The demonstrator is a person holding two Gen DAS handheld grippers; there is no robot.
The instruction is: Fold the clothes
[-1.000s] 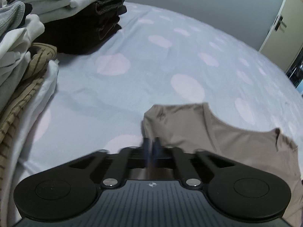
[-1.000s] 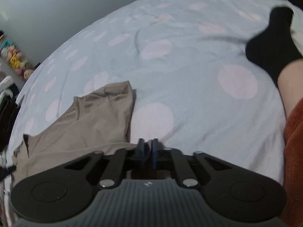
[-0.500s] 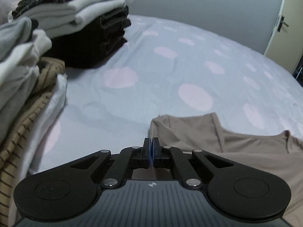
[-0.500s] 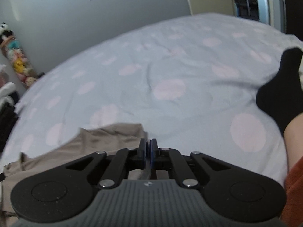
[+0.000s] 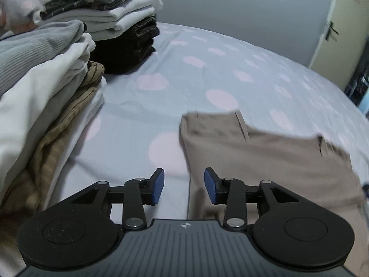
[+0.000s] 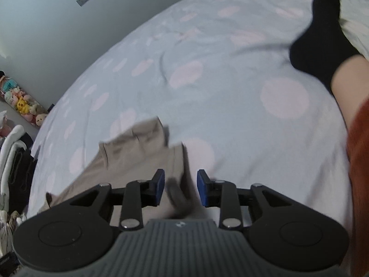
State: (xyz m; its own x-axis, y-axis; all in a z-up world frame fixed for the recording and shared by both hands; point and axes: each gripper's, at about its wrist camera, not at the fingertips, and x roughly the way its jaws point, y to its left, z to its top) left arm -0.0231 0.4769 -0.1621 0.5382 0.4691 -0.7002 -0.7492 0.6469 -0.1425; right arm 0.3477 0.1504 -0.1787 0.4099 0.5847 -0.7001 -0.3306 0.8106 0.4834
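Taupe, thin knit fabric of a sleeveless top point(image 5: 265, 159) is seen in the left wrist view, spread on the pale blue bedsheet with pink dots point(image 5: 207, 73), its near-left edge running just under the right finger of the left gripper point(image 5: 184, 186). That gripper is held low and roughly level over the sheet, pointing up the bed, with its blue-padded fingers set well apart and nothing between them. Two stacks of folded clothes point(image 5: 69, 73) are stood to its left, well clear of the top.

In the right wrist view the same top point(image 6: 138, 152) is shown with a strap end lying doubled over the body and its right edge passing between the spread fingers of the right gripper point(image 6: 180, 188), which is tilted downward close over the cloth; no fabric is pinched. A person's foot in a black sock point(image 6: 322, 34) is rested on the sheet, well apart.

The top is judged partly folded. A clean next fold would be helped if both edges were taken at matching points, lifted together and laid so that the edges meet squarely
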